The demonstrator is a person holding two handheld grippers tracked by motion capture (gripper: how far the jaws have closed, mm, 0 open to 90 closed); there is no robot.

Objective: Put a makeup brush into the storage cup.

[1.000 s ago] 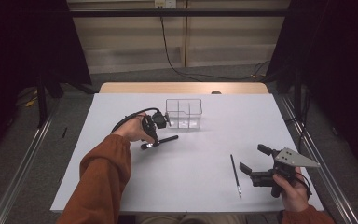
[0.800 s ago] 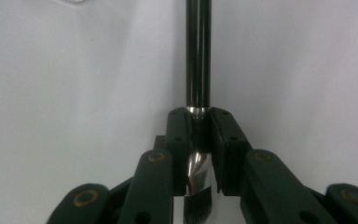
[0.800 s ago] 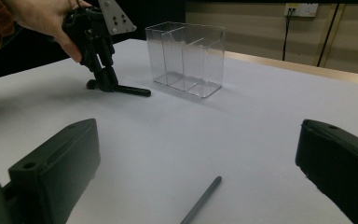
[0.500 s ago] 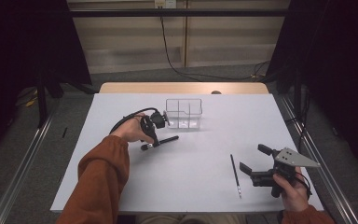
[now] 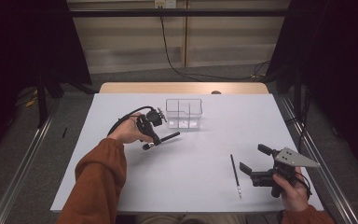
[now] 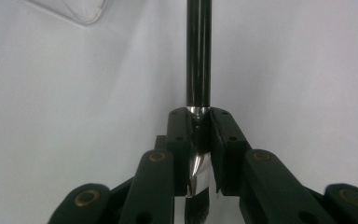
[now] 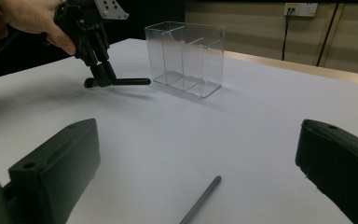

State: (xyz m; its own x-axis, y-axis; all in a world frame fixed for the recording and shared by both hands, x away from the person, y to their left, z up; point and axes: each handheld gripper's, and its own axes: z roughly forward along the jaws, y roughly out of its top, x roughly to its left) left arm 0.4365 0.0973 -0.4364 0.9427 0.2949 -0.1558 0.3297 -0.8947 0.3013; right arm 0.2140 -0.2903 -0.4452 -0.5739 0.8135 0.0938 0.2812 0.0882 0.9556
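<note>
My left gripper is shut on a black brush and holds it just above the white table, left of a clear divided box. In the left gripper view the jaws clamp the brush's silver collar, the black handle runs straight ahead and the bristles lie back between the jaws. My right gripper stands open at the near right with nothing in it. A thin grey stick lies just to its left and also shows between the jaws in the right gripper view.
The right gripper view has the clear box ahead, with the left gripper and the brush beside it. A wooden strip borders the table's far edge. Metal rails run along both sides.
</note>
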